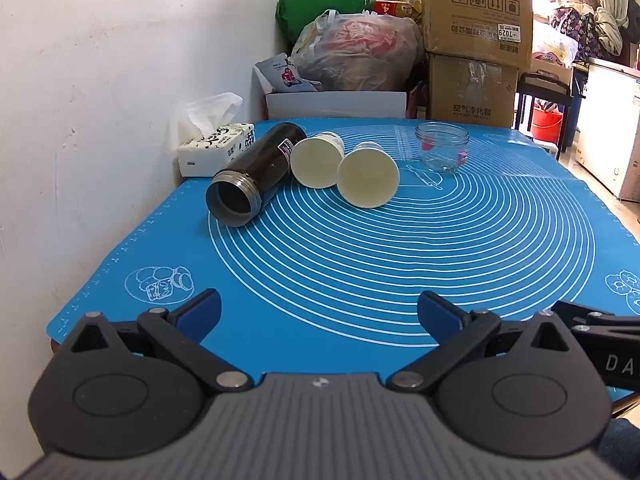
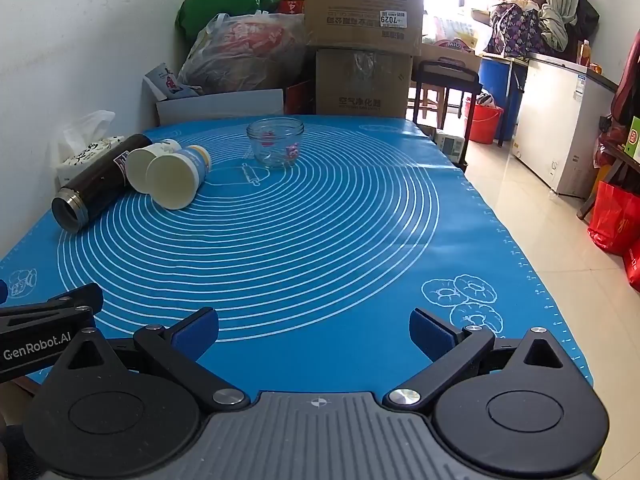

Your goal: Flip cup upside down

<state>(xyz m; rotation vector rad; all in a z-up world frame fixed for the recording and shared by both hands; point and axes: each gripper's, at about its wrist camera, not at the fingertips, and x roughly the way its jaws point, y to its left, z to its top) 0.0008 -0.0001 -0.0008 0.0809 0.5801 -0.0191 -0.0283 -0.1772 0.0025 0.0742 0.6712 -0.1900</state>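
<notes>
Your desk carries a blue baking mat [image 1: 360, 264] covering its top. On the mat you have: one black flask [image 1: 252, 176] lying on its side; two paper cups [image 1: 368, 178] on their sides, touching; one glass jar [image 1: 442, 147] upright. Tissue pack [image 1: 218, 146] at the wall-side far corner.

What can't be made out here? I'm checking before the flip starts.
- Far paper cup: right wrist view, its body is hidden by the near cup.
- Tissue box: mostly behind the flask.
- Flask interior: left wrist view, too dark.
- Jar prints: too small.
</notes>
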